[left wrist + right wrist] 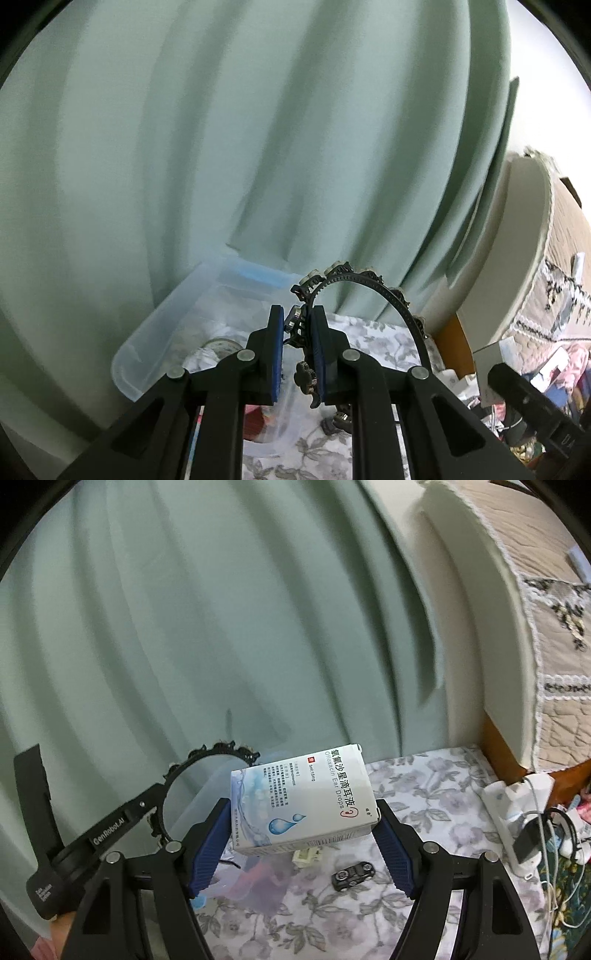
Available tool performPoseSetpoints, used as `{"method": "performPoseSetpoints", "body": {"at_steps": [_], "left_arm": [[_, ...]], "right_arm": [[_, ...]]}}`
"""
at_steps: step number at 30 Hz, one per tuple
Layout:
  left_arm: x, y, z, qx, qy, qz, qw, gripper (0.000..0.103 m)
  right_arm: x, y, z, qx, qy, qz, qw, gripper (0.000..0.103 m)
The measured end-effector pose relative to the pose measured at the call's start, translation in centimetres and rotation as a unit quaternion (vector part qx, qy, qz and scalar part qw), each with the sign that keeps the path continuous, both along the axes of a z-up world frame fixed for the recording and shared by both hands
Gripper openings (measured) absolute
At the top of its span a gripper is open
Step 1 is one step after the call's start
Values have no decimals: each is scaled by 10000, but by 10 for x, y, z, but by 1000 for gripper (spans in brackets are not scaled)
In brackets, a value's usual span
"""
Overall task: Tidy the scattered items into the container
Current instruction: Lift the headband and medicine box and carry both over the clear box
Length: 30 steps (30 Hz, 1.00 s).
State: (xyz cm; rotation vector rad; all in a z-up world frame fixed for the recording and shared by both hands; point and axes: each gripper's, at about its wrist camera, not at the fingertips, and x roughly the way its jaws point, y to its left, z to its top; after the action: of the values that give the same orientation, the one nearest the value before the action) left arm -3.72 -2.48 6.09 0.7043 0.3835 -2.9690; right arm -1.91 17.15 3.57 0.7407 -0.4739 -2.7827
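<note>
A black headband (384,291) is being pinched by the left tongs (298,354), closed down narrow on one decorated end, so that the hoop is arching up and off to the right of the pads. A white ear-drops box (301,801) is being clamped across its width by the right tongs (303,843), spread wide around it, with the box's long axis lying across the gap between the fingers and tilting slightly. The clear bin (147,343) is lying just ahead of and below the left tongs, on the floral-clothed counter (424,782), so the headband is judged the nearer load to drop. From the right wrist the bin is mostly being hidden behind the box, though the left tongs and hoop are being seen at left, and a toy car (352,876) and a small pale item (306,856) are being shown lying on the cloth, not yet tidied. From the left wrist alone, things already inside the bin are being shown.
</note>
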Motion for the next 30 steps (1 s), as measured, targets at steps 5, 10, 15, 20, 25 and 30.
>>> {"method": "performPoseSetpoints", "body": {"at_steps": [5, 10, 15, 20, 25, 30], "left_arm": [[2, -22, -5, 143, -8, 225, 9996, 15], [5, -42, -12, 302, -29, 381, 9988, 15], [6, -60, -22, 444, -53, 533, 9976, 15], [5, -77, -30, 530, -94, 712, 9960, 15], [4, -90, -38, 571, -154, 905, 9941, 15], [-4, -97, -46, 596, -207, 1018, 9928, 11]], "right_arm": [[-5, -26, 1, 165, -51, 213, 9996, 78], [-9, -46, -1, 321, -121, 369, 9987, 78], [-17, -67, -6, 470, -236, 542, 9971, 78], [-21, -89, -12, 633, -321, 731, 9948, 78], [-28, -108, -20, 762, -421, 902, 9921, 78], [-37, -126, -29, 870, -528, 1068, 9891, 78]]}}
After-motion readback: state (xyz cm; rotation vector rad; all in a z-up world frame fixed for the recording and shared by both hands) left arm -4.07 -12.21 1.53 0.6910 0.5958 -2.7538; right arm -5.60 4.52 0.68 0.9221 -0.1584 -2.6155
